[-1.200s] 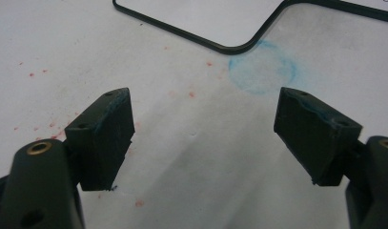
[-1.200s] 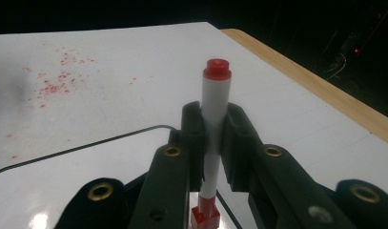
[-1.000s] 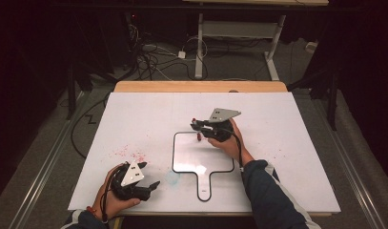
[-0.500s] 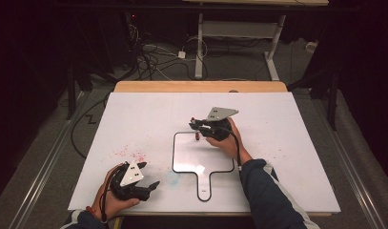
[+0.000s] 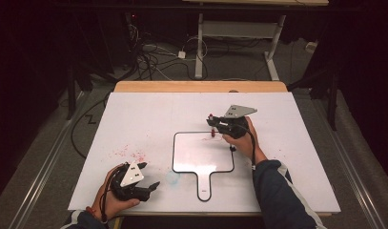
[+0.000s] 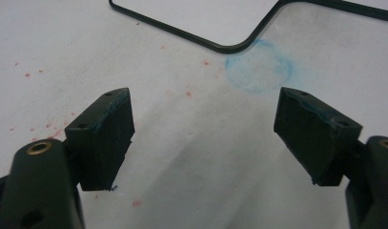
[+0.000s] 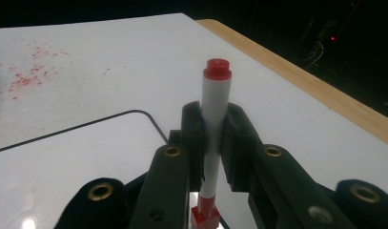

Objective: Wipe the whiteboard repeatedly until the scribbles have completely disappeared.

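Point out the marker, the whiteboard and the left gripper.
marker (image 7: 215, 102), right gripper view, white barrel.
whiteboard (image 5: 201, 153), high view, bare middle.
left gripper (image 6: 203, 138), left gripper view, midway between its open jaws.

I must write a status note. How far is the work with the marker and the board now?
Done: the right claw is shut on the marker, and a faint red mark sits on the board. In hand: the marker hangs over the board's top right corner. Left: whatever writing remains; the left claw waits open.

A dim lab or workshop bay. A white-covered wooden worktable (image 5: 134, 109) stands on grey carpet. Tangled black cables (image 5: 148, 57) and white metal desk legs (image 5: 199, 52) lie behind.
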A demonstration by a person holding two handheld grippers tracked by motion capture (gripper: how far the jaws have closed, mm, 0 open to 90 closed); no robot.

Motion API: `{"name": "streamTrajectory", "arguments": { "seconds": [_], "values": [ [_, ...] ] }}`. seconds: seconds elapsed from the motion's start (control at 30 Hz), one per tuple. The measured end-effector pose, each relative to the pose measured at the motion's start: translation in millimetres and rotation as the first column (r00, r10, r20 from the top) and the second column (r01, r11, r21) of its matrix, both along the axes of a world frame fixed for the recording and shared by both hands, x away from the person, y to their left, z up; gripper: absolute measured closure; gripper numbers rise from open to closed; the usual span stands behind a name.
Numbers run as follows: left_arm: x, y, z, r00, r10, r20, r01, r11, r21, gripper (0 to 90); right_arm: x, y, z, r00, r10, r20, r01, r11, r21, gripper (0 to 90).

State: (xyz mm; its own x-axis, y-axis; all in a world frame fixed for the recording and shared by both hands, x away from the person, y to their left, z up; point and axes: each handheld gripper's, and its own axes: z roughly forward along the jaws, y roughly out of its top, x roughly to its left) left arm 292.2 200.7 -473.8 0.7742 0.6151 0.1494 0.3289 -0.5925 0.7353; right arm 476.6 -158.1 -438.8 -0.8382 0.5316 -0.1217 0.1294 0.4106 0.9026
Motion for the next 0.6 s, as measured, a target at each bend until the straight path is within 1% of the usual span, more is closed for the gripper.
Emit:
{"name": "streamTrajectory", "arguments": {
  "seconds": [0.1,0.17,0.2,0.23,0.33,0.4,0.43,0.47,0.5,0.53,0.6],
  "values": [
    [0.1,-0.4,-0.1,1.0000,-0.002,-0.001,0.002,1.0000,0.000,20.2,-0.2,-1.2,-0.8,1.0000,-0.004,-0.003,0.004,0.9999,0.012,81.6],
    [0.3,-0.9,0.0,1.0000,-0.003,-0.002,0.003,1.0000,-0.002,20.2,-1.2,2.5,-1.3,1.0000,-0.005,0.002,0.005,0.9999,0.012,81.6],
    [0.4,-1.1,0.1,1.0000,-0.004,-0.002,0.004,1.0000,-0.003,20.2,-2.6,8.2,-2.5,1.0000,0.003,0.003,-0.003,0.9998,0.021,81.6],
    [0.5,-1.3,0.0,1.0000,-0.005,-0.001,0.005,1.0000,-0.002,20.2,-2.6,8.2,-2.5,1.0000,0.003,0.003,-0.003,0.9998,0.021,81.6],
    [0.9,-1.3,-0.2,1.0000,-0.008,-0.004,0.008,1.0000,0.000,20.2,-4.5,16.2,-4.2,0.9996,0.027,0.008,-0.027,0.9991,0.032,81.6],
    [1.2,-1.3,-0.4,1.0000,-0.008,-0.004,0.008,1.0000,0.000,20.2,-5.9,18.2,-3.8,0.9994,0.033,0.012,-0.033,0.9992,0.020,81.6],
    [1.2,-1.2,-0.4,0.9999,-0.009,-0.005,0.009,1.0000,-0.001,20.2,-5.7,17.1,-3.1,0.9994,0.033,0.014,-0.033,0.9993,0.015,81.6],
    [1.3,-1.2,-0.5,0.9999,-0.010,-0.005,0.010,0.9999,-0.001,20.2,-5.0,11.6,-2.1,0.9997,0.020,0.016,-0.020,0.9998,0.006,81.6],
    [1.2,-1.2,-0.5,0.9999,-0.010,-0.005,0.010,0.9999,0.000,20.2,-5.0,11.6,-2.1,0.9997,0.020,0.016,-0.020,0.9998,0.006,81.6],
    [1.1,-1.1,-0.5,0.9999,-0.011,-0.005,0.011,0.9999,0.000,20.2,-4.9,7.4,-1.8,0.9999,0.007,0.015,-0.007,1.0000,0.003,81.6],
    [0.9,-1.2,-0.3,0.9999,-0.011,-0.005,0.011,0.9999,0.000,20.2,-4.2,-2.0,-1.7,0.9999,-0.011,0.007,0.011,0.9999,0.013,81.6]
  ]
}}
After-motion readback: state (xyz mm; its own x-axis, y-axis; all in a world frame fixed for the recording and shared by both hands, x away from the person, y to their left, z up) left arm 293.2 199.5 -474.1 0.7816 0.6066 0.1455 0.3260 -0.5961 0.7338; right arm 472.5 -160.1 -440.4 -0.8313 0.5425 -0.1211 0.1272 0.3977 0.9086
